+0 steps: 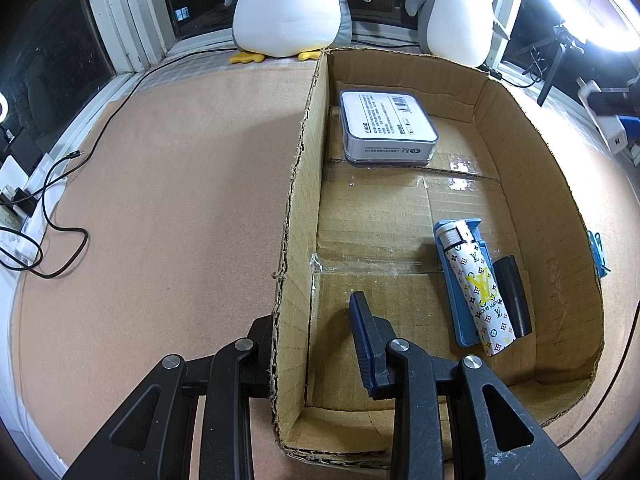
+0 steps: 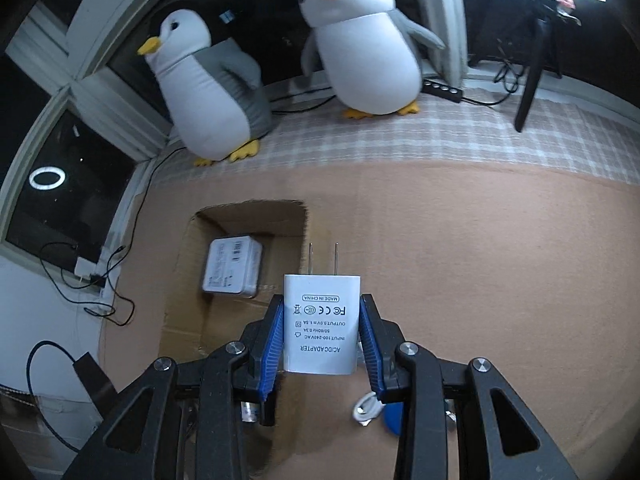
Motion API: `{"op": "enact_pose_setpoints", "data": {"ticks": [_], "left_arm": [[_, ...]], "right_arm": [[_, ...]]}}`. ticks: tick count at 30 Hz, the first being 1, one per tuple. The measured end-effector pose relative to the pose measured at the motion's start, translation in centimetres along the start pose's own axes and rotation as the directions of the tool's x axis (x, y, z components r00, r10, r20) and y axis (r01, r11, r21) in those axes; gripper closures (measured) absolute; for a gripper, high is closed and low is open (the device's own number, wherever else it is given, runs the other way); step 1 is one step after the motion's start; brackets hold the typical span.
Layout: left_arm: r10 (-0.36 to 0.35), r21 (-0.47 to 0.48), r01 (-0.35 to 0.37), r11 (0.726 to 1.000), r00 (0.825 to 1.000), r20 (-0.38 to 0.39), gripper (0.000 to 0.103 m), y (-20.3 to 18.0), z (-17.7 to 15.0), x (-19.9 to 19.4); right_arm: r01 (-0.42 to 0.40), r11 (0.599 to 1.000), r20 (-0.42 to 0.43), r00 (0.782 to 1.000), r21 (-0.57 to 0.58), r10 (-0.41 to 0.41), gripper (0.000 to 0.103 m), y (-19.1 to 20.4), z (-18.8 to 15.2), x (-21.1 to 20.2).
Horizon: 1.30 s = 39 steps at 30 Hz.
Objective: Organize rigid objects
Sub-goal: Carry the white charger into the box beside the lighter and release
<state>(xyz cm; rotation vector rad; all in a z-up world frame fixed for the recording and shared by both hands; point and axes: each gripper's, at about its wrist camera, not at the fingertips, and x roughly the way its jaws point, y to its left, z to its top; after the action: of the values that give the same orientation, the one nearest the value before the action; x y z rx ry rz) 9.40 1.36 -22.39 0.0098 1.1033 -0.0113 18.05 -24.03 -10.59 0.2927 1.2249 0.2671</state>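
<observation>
An open cardboard box [image 1: 304, 184] lies on the brown table mat. Inside it are a white labelled case [image 1: 386, 128] at the far end and, nearer right, a patterned lighter [image 1: 476, 288] resting on a blue holder [image 1: 456, 304] beside a black cylinder [image 1: 514, 296]. My left gripper [image 1: 308, 312] is open and straddles the box's left wall, one finger outside and one inside. In the right wrist view my right gripper [image 2: 322, 300] is shut on a white AC/DC adapter [image 2: 322, 324], prongs pointing forward, held above the mat just right of the box [image 2: 180, 280].
Two plush penguins [image 2: 360, 52] stand on the checked cloth by the window. Black cables [image 1: 60, 236] and a power strip lie at the left edge. A blue clip [image 1: 598, 254] sits outside the box's right wall. A white cable [image 2: 366, 408] lies under my right gripper.
</observation>
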Motion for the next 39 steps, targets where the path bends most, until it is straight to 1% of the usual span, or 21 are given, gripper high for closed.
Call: {"op": "enact_pose_setpoints", "data": {"ticks": [2,5,12,16,21,30,34,39], "left_arm": [[0.000,0.000,0.000,1.000,1.000,0.001,0.072,-0.1,0.0,0.0],[-0.003,-0.004,0.003,1.000,1.000,0.000,0.072,-0.1,0.1,0.0],[-0.006,-0.005,0.006,1.000,1.000,0.001,0.072,-0.1,0.1,0.0],[-0.008,-0.007,0.008,1.000,1.000,0.001,0.072,-0.2,0.1,0.0],[-0.009,-0.008,0.009,1.000,1.000,0.001,0.072,-0.1,0.1,0.0],[-0.010,-0.008,0.010,1.000,1.000,0.001,0.072,-0.1,0.1,0.0],[-0.010,-0.008,0.010,1.000,1.000,0.002,0.072,-0.1,0.1,0.0],[-0.009,-0.007,0.009,1.000,1.000,0.002,0.072,-0.1,0.1,0.0]], "right_arm": [[-0.025,0.999,-0.020,1.000,-0.024,0.024,0.071,1.7,-0.5,0.7],[-0.065,0.997,-0.060,0.996,-0.044,0.062,0.071,3.3,-1.4,1.8],[-0.137,0.989,-0.158,0.979,-0.060,0.126,0.071,6.7,-3.7,4.9],[-0.155,0.986,-0.198,0.970,-0.055,0.141,0.070,7.6,-4.8,6.4],[-0.157,0.986,-0.246,0.959,-0.048,0.141,0.070,8.2,-5.9,8.4],[-0.147,0.988,-0.276,0.952,-0.045,0.129,0.070,8.5,-6.7,9.8],[-0.141,0.989,-0.273,0.954,-0.038,0.125,0.068,8.5,-6.5,9.8],[-0.144,0.989,-0.267,0.955,-0.044,0.128,0.068,8.6,-6.4,9.5]]}}
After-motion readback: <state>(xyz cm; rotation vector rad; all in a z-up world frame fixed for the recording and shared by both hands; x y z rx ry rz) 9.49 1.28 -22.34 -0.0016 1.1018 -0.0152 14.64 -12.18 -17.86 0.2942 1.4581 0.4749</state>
